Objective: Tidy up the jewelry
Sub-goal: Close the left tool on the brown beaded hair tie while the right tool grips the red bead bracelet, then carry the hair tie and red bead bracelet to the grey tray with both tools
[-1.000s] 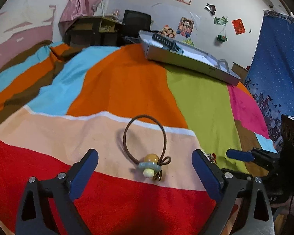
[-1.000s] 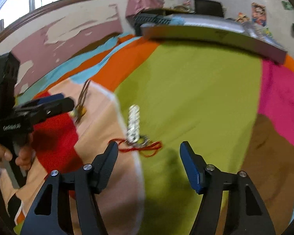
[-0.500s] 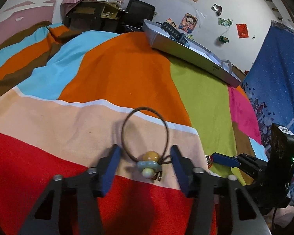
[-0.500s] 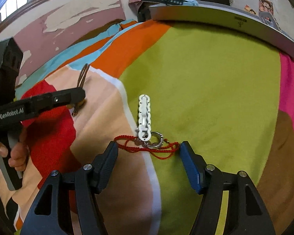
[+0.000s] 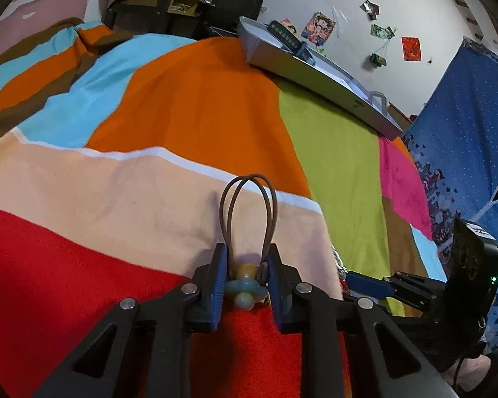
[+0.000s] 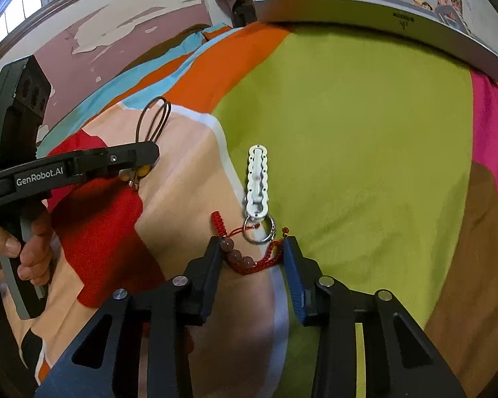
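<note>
The left gripper (image 5: 247, 278) has its jaws closing on a brown hair tie (image 5: 248, 212), the blue pads pressing both sides of its knotted end where an amber bead and a pale blue-green charm (image 5: 244, 293) sit between them. The tie's doubled loop is squeezed narrow, and its long axis runs straight away from the jaws across the peach stripe of the striped bedspread (image 5: 189, 106) toward the orange panel. In the right wrist view the same loop (image 6: 154, 121) sticks out past the left gripper's tip, with a hand (image 6: 20, 248) on the handle. The right gripper (image 6: 253, 255) has its jaws closing around a red cord bracelet (image 6: 249, 263) with pinkish beads; the left jaw touches the beads and the right jaw meets the cord's far end, the bracelet lying crosswise between them on the bedspread (image 6: 365, 139). Just beyond it lies a metal key ring (image 6: 260, 230), joined to a white scalloped hair clip (image 6: 257, 182) whose long axis points away from the jaws, along the edge of the lime-green panel. At the far end of the bed rests a long grey tray (image 5: 315, 69) with a dark studded strap (image 5: 287, 38) on it; posters hang on the wall behind.
</note>
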